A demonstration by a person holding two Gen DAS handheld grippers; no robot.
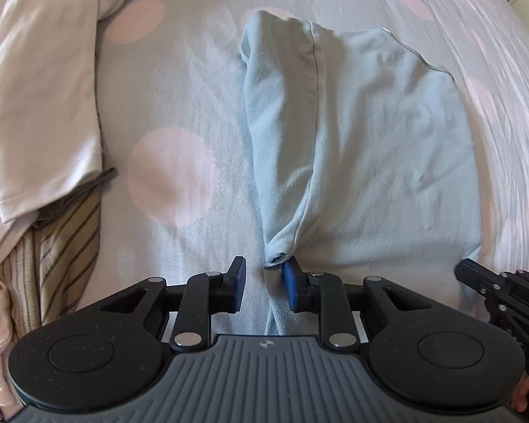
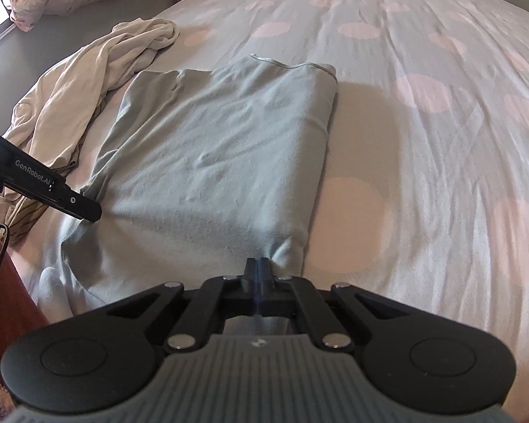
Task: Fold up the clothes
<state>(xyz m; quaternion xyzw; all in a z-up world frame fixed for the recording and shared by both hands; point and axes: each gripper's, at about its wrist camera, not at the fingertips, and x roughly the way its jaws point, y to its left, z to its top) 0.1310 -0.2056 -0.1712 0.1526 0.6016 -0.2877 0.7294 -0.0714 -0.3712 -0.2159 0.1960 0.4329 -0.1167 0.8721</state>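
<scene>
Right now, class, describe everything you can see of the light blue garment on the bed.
The light blue garment looks like soft knit cotton with a stitched hem at its far edge. It lies partly folded on the dotted bedsheet, its left side rolled inward in a long ridge. The right gripper is shut on its near right corner. The left gripper is open at the bunched near left corner, one blue pad touching it.

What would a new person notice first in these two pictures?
First, the pale blue garment, partly folded, lying in the middle of the bed sheet with pink dots. The right tongs are shut on its near corner, while the left tongs stand open at a bunched corner on the other side. A heap of cream clothes waits on the left.
</scene>
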